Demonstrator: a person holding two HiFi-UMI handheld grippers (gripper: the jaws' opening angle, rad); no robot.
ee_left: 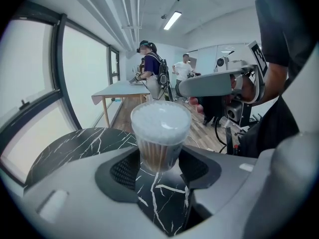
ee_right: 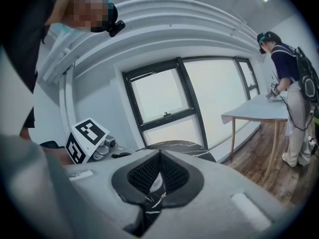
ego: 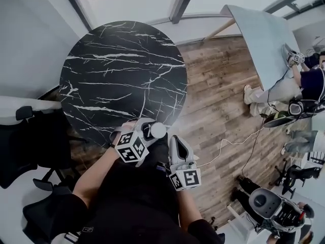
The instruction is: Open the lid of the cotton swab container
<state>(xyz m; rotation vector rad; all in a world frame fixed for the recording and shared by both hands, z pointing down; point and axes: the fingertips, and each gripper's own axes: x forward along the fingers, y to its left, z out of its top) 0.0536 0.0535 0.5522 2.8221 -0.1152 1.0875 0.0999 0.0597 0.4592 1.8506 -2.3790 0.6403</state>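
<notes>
The cotton swab container (ee_left: 160, 133) is a clear round tub packed with swabs, its top frosted white. It stands upright between the pads of my left gripper (ee_left: 160, 159), which is shut on its lower body. In the head view my left gripper (ego: 151, 132) holds the container (ego: 157, 130) over the near edge of the black marble table (ego: 122, 70). Just right of it, my right gripper (ego: 175, 142) is shut and holds nothing. In its own view my right gripper (ee_right: 159, 158) has its jaws pressed together. In the left gripper view, my right gripper (ee_left: 212, 83) hovers up and to the right of the container.
A black office chair (ego: 30, 146) stands at the left of the table. A white table (ego: 264, 39) on the wood floor is at the upper right, with people (ego: 310, 80) beside it. A cable (ego: 238, 141) trails across the floor at the right.
</notes>
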